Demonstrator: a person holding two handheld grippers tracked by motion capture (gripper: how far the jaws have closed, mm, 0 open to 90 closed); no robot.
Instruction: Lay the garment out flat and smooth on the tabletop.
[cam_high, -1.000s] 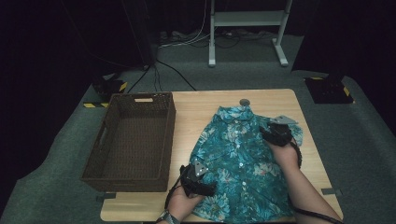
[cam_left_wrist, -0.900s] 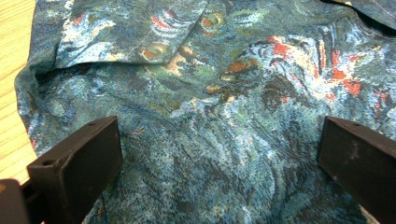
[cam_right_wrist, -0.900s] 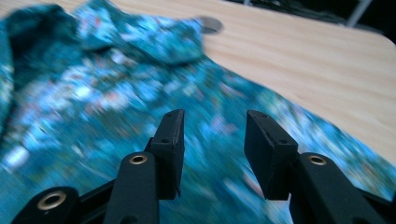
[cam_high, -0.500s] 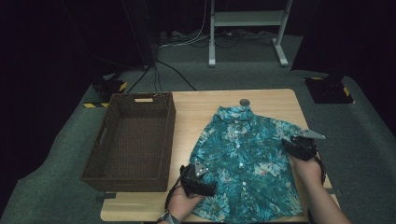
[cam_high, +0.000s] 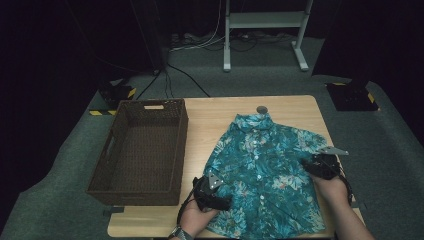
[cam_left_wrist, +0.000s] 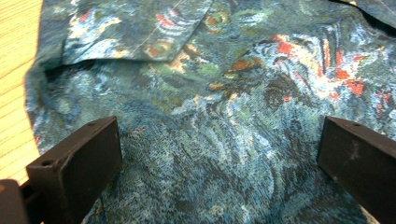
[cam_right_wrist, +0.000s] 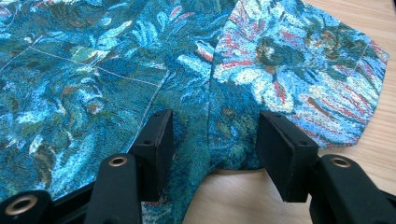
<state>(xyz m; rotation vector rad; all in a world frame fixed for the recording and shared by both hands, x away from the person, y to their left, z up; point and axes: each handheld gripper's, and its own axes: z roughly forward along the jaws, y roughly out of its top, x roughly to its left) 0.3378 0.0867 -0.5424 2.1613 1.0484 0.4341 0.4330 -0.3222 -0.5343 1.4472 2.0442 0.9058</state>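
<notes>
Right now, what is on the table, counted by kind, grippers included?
Shirts: 1, the blue flowered shirt, spread flat.
Baskets: 1, the brown wicker basket, on the table's left part.
Small round grey things: 1, the disc above the collar.
Grippers: 2, the left gripper and the right gripper, both at the shirt.
Total: 5.

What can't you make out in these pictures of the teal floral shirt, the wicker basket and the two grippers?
- Teal floral short-sleeved shirt: its bottom hem runs off the high view's lower edge.
- Small round grey thing above the collar: too small to identify.
- Left gripper: the hand covers its jaws in the high view.
- Dark brown woven wicker basket: its near inner wall is hidden by its own rim.
</notes>
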